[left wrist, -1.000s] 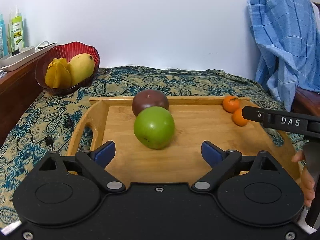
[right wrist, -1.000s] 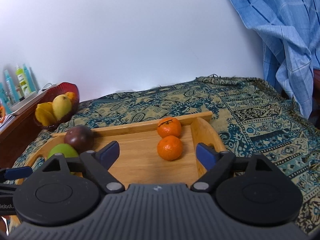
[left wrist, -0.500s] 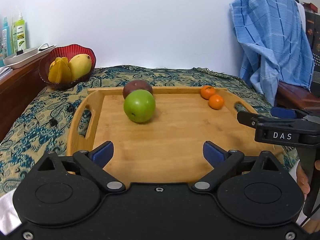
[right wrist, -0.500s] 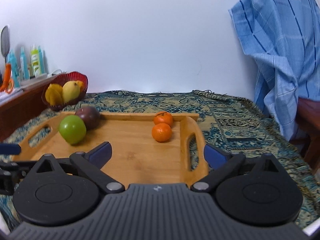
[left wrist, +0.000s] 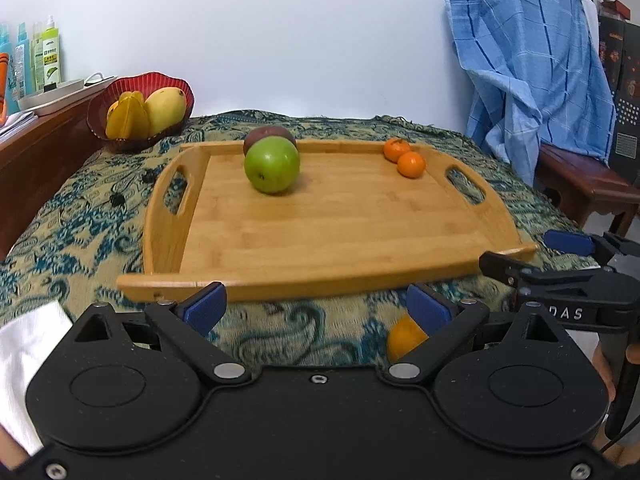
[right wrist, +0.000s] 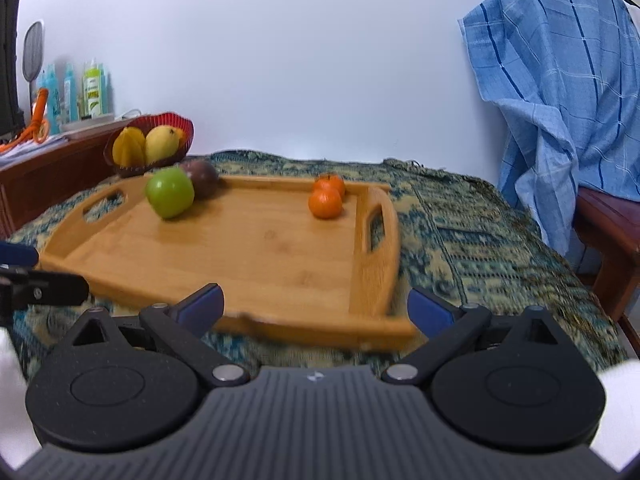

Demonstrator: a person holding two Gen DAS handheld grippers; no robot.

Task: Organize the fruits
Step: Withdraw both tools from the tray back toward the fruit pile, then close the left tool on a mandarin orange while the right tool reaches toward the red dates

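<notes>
A wooden tray (left wrist: 340,224) (right wrist: 256,248) lies on the patterned cloth. On it sit a green apple (left wrist: 272,165) (right wrist: 169,193), a dark purple fruit (left wrist: 256,136) (right wrist: 202,176) right behind the apple, and two tangerines (left wrist: 410,164) (right wrist: 325,204) at the far right corner. Another orange fruit (left wrist: 405,338) lies on the cloth in front of the tray, half hidden by my left gripper's right finger. My left gripper (left wrist: 316,306) is open and holds nothing, just short of the tray's near edge. My right gripper (right wrist: 316,306) (left wrist: 560,256) is open wide and holds nothing, near the tray's front right corner.
A red bowl (left wrist: 140,114) (right wrist: 150,142) with a mango and starfruit stands at the far left beside a wooden shelf (left wrist: 40,136) carrying bottles. A blue checked cloth (left wrist: 532,68) hangs over a wooden bench (left wrist: 588,180) at the right. White fabric (left wrist: 28,356) shows at lower left.
Both grippers have drawn back from over the tray to its near edge. An orange fruit on the cloth has come into the left wrist view. The right gripper's jaws have spread wider.
</notes>
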